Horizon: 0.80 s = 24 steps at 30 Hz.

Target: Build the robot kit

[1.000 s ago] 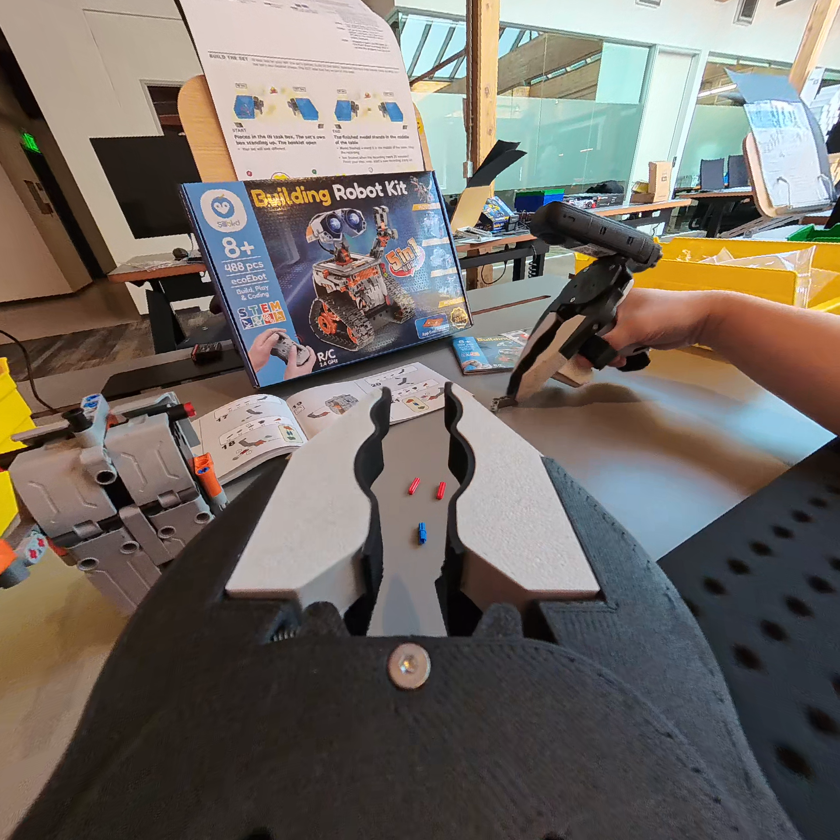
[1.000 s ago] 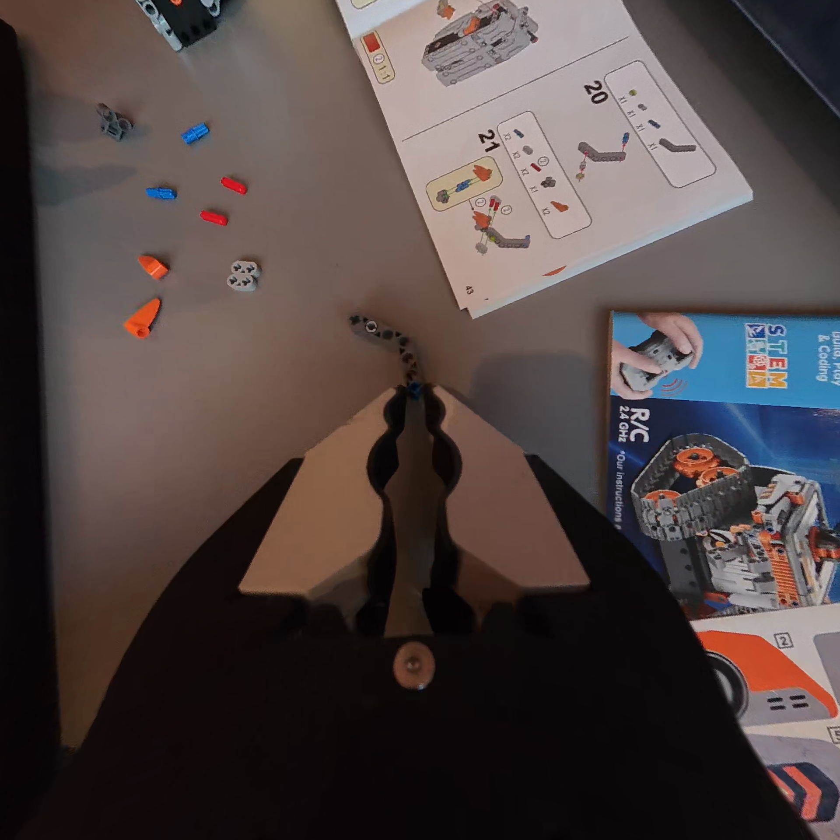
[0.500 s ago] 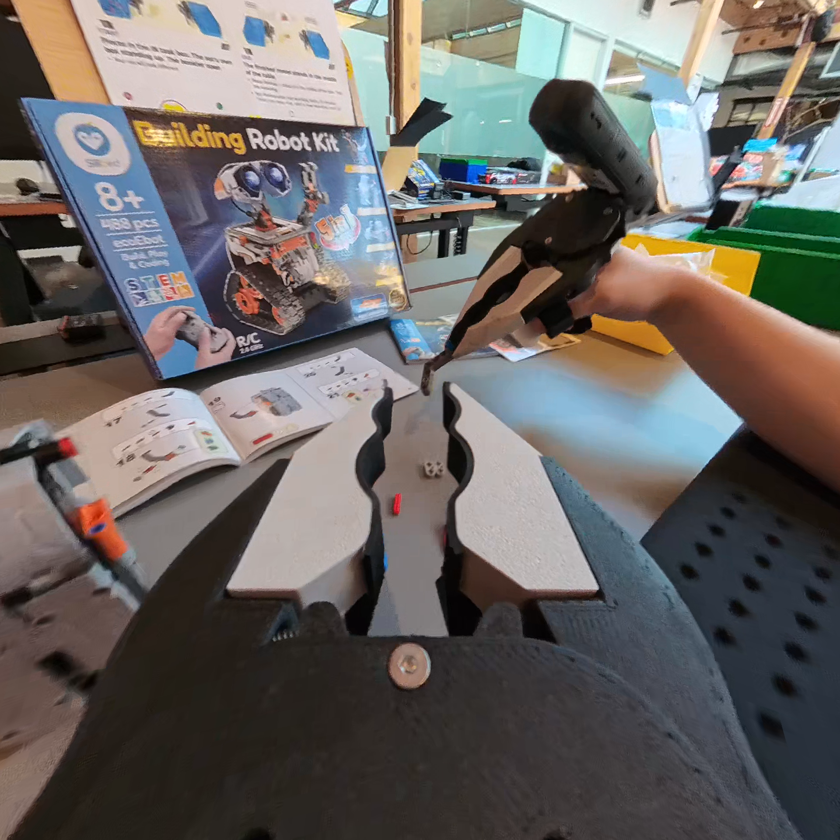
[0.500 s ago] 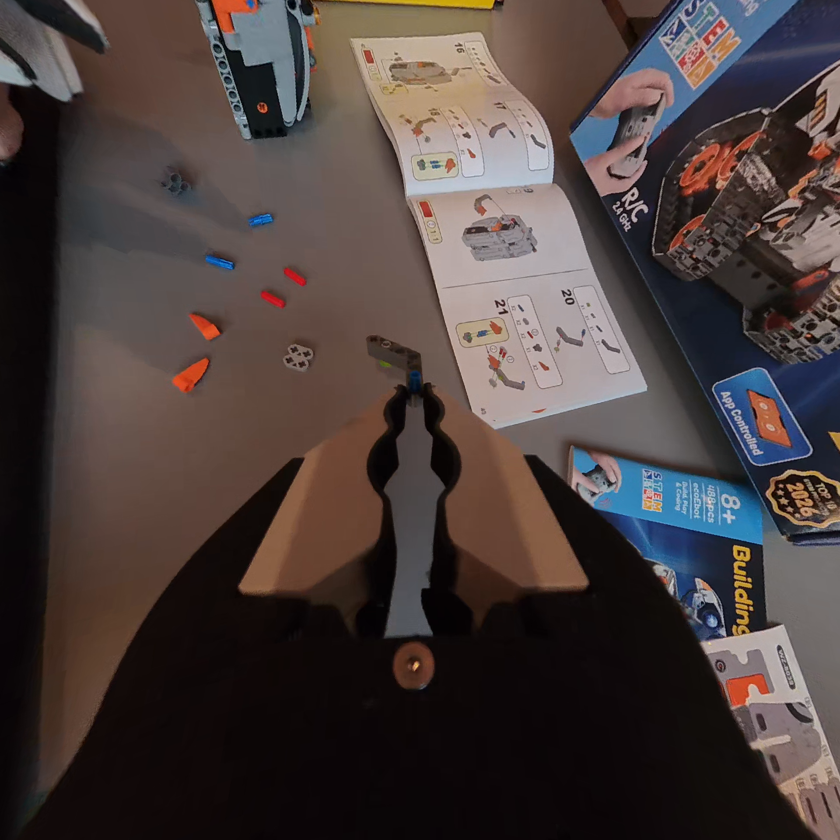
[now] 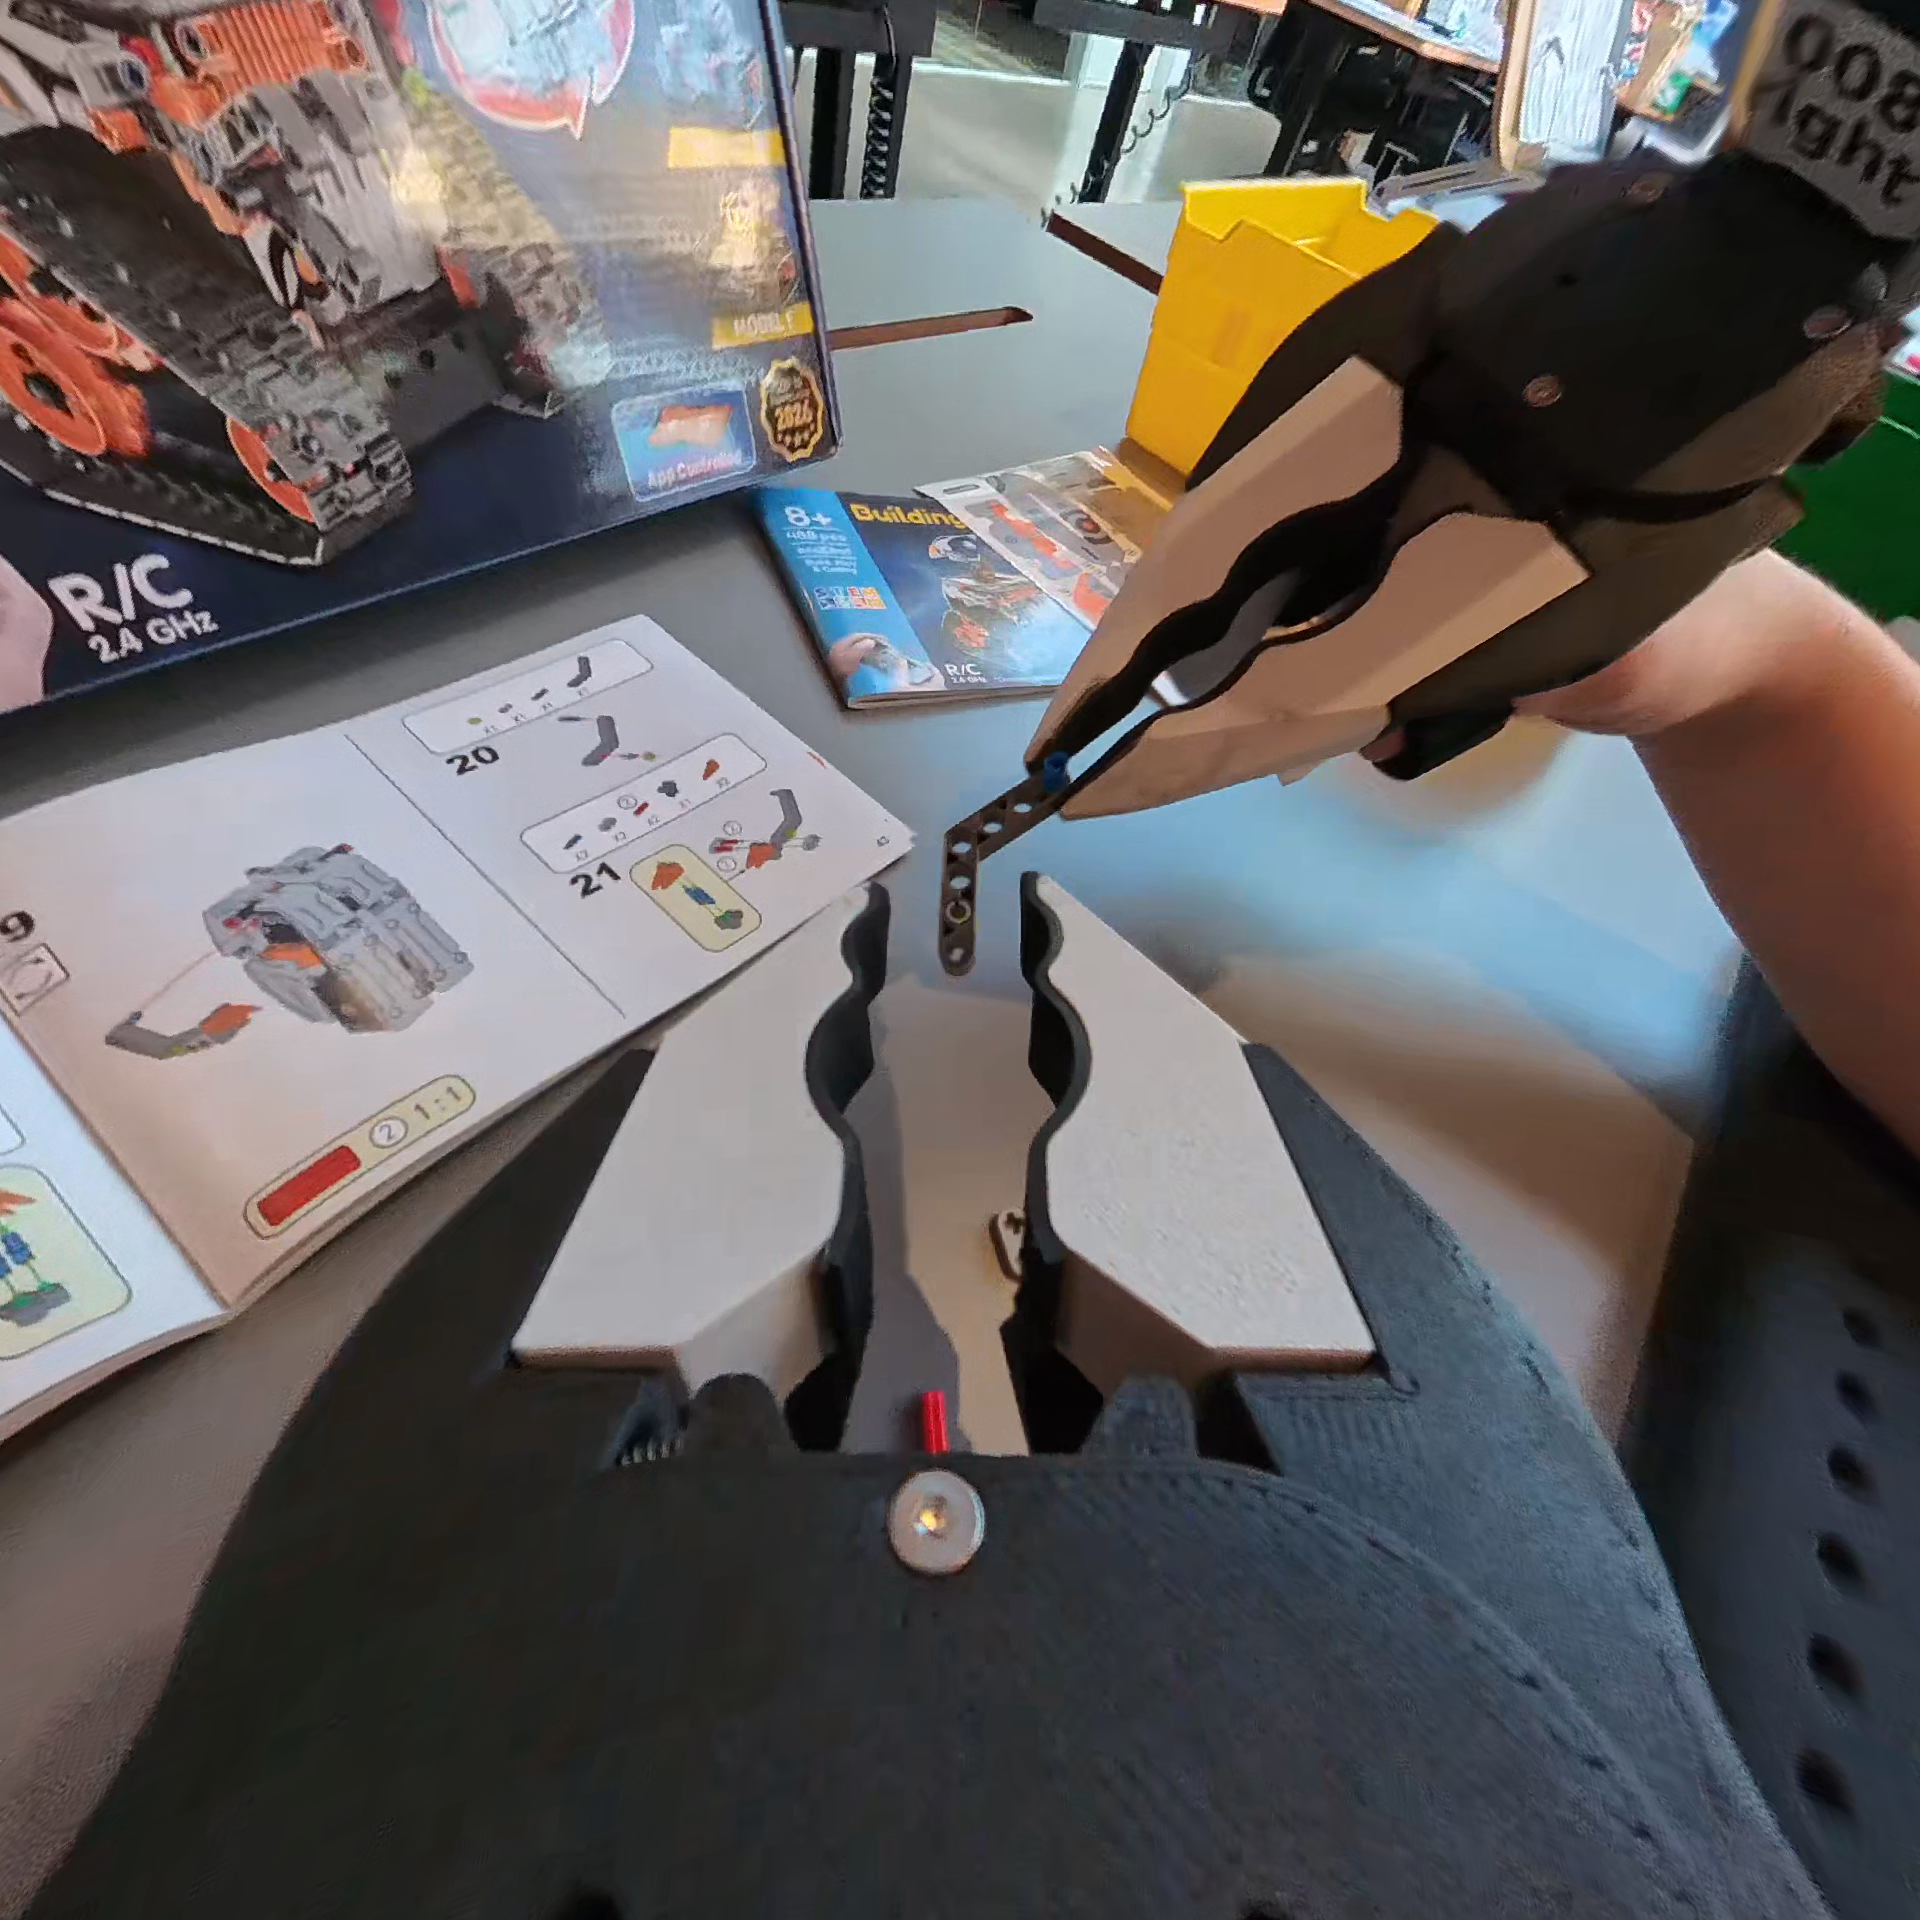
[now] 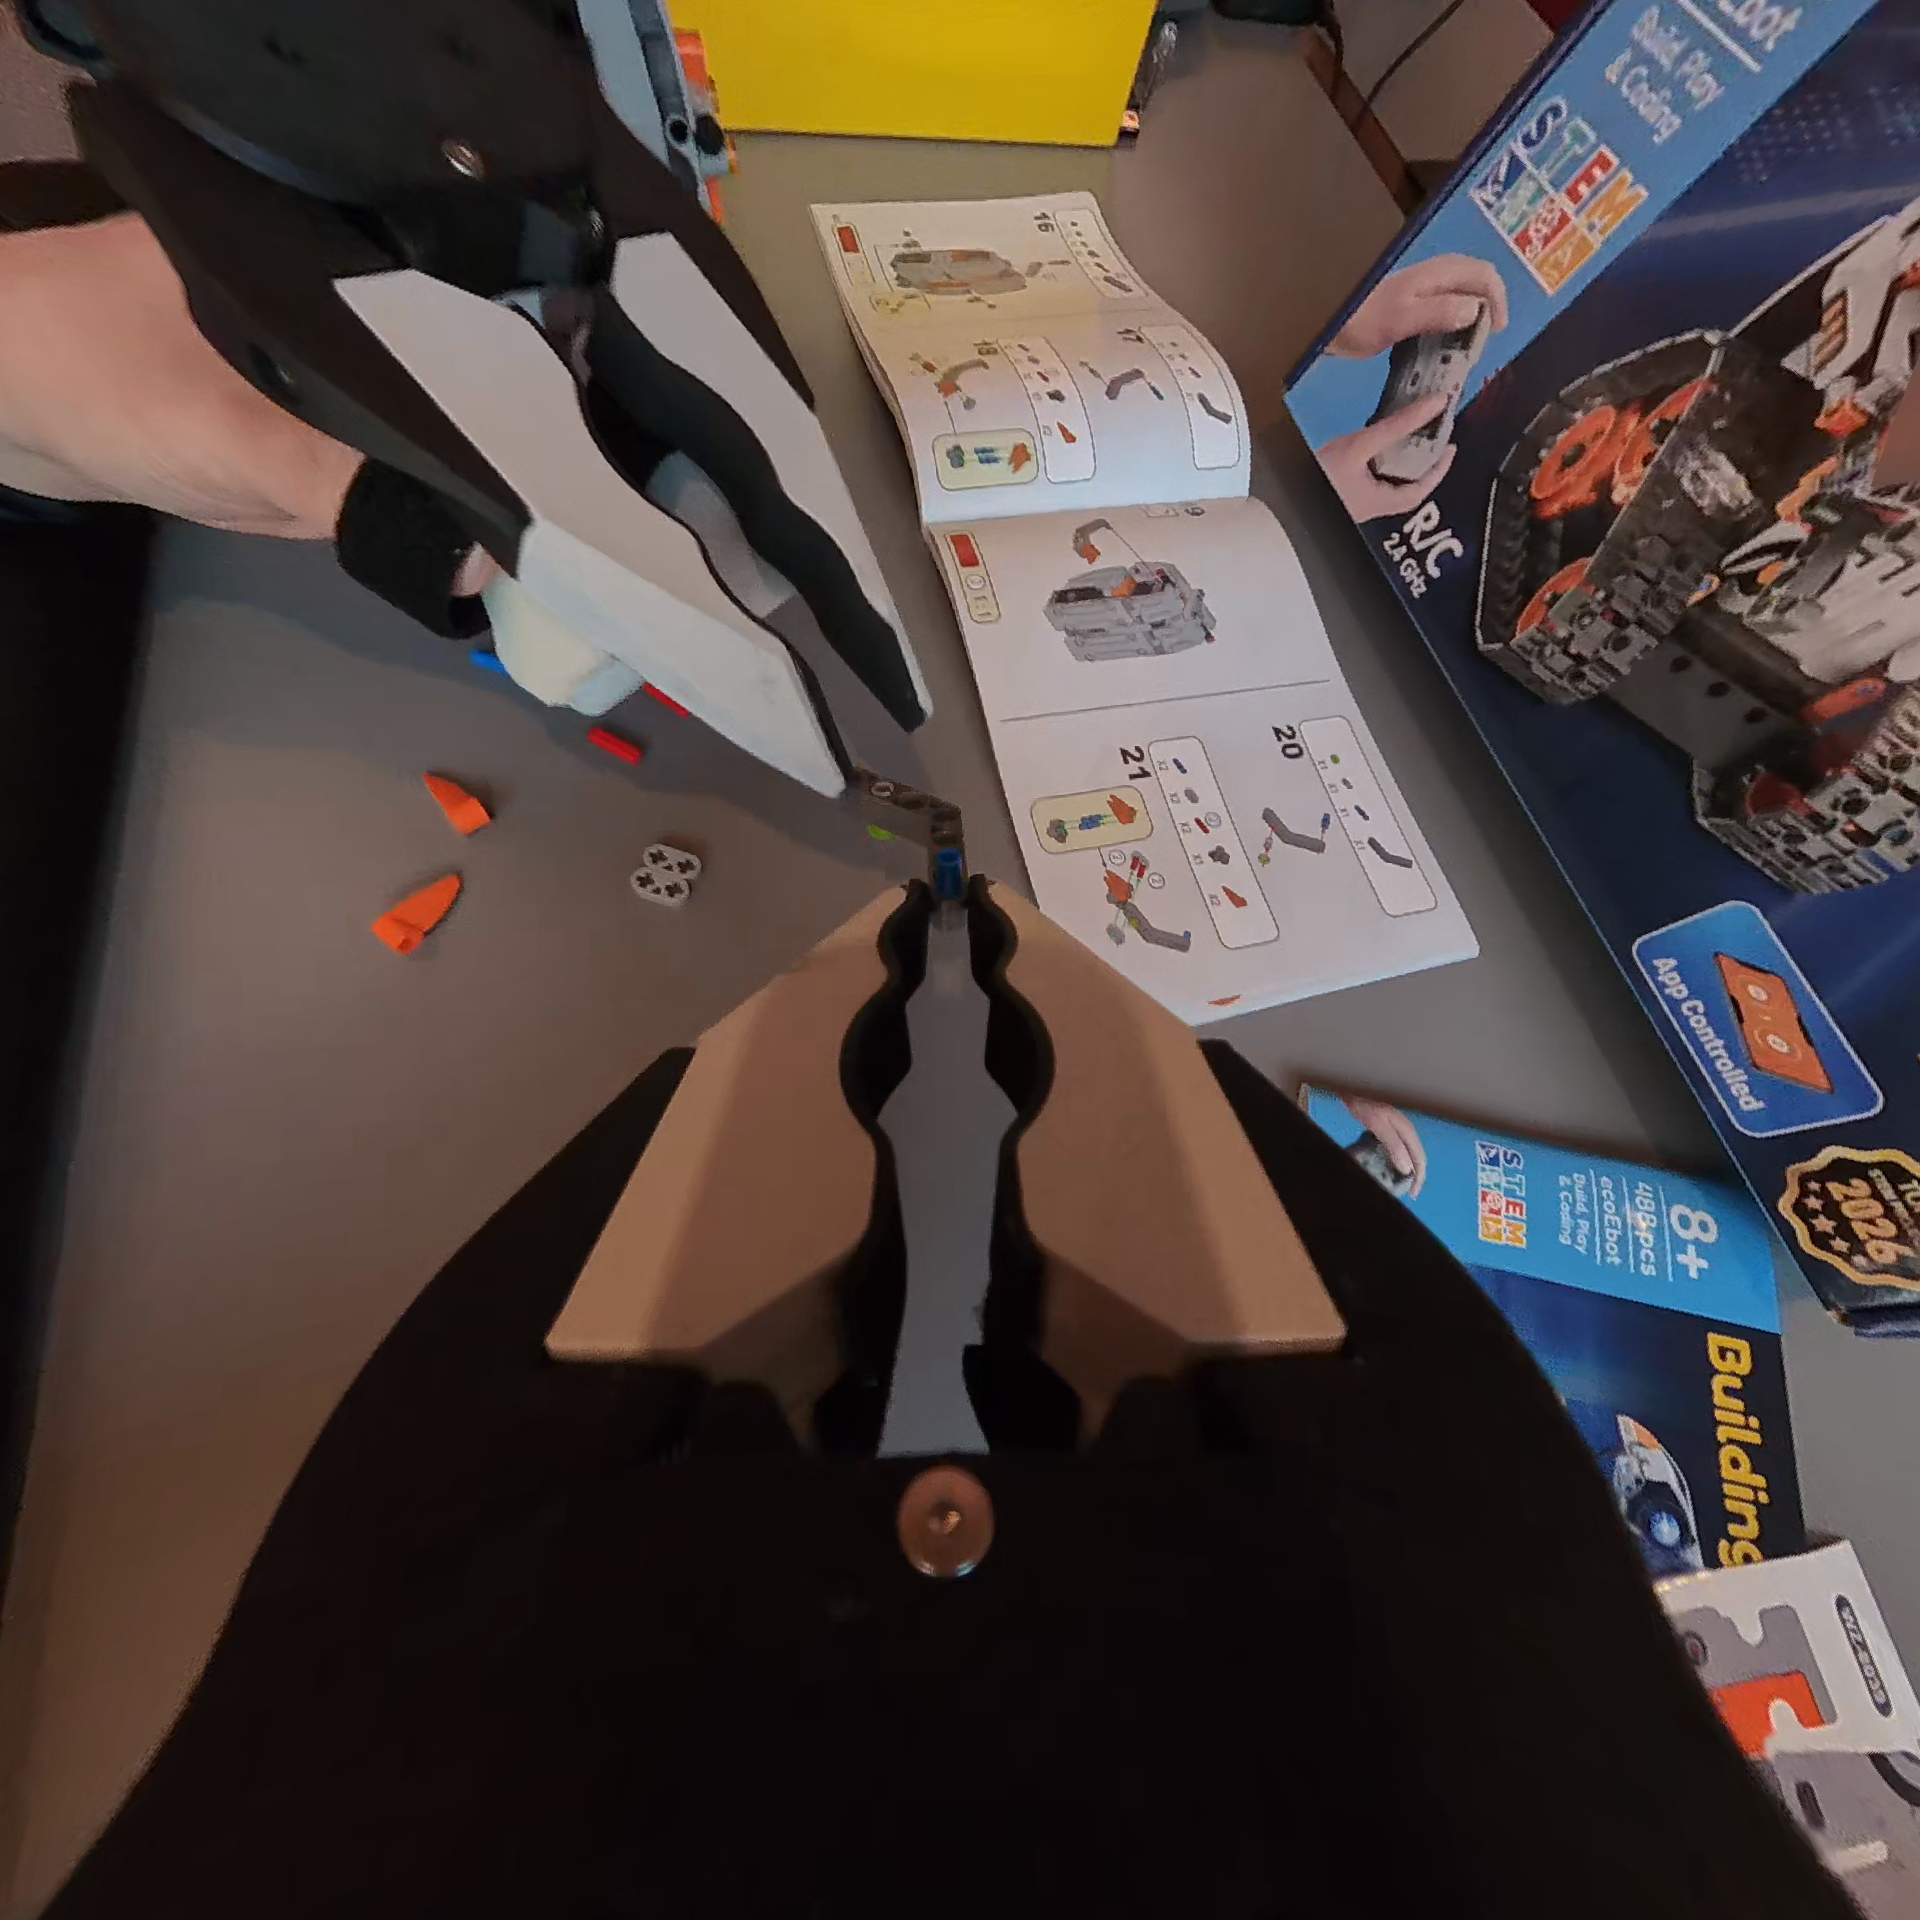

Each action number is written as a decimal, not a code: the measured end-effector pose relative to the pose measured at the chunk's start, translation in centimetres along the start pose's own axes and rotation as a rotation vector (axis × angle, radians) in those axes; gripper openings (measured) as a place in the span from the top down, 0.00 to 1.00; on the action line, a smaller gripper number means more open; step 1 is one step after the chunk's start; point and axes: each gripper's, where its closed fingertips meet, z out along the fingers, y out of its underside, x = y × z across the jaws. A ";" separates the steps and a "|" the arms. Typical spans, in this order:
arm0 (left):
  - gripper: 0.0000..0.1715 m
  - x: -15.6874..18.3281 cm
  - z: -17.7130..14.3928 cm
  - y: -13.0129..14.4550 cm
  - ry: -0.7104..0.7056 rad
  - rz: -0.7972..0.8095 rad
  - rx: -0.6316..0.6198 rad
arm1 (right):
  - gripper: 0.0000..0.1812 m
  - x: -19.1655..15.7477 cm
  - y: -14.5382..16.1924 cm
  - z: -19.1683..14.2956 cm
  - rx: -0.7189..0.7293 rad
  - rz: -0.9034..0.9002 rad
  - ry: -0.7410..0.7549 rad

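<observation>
Right gripper (image 6: 943, 896) jaws pinch the blue pin on a bent grey beam (image 5: 971, 871), dangling its free end between the left gripper (image 5: 954, 909) jaws, spread wide, empty.

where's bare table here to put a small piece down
Bare table lies left of the right hand-held gripper, below the orange pieces. Crowded: the open instruction booklet, kit box and small booklet fill the right side.
</observation>
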 end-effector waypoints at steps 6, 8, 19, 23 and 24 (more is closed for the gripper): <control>0.96 0.0 -0.3 1.4 0.059 -0.073 -0.053 | 0.96 -0.8 -0.7 0.4 0.022 -0.009 -0.015; 0.97 0.1 -0.4 1.3 0.069 -0.076 -0.048 | 0.96 -0.7 -1.4 0.2 0.077 0.012 -0.020; 0.97 1.6 -2.9 -1.9 0.400 -0.472 0.171 | 0.78 -0.2 -6.3 -3.1 0.479 0.193 -0.126; 0.97 2.0 -2.7 -1.7 0.417 -0.470 0.158 | 0.83 -1.5 -6.3 -2.1 0.439 0.158 -0.166; 0.97 2.0 -2.6 -1.7 0.416 -0.464 0.154 | 0.85 -1.6 -6.2 -1.8 0.428 0.149 -0.158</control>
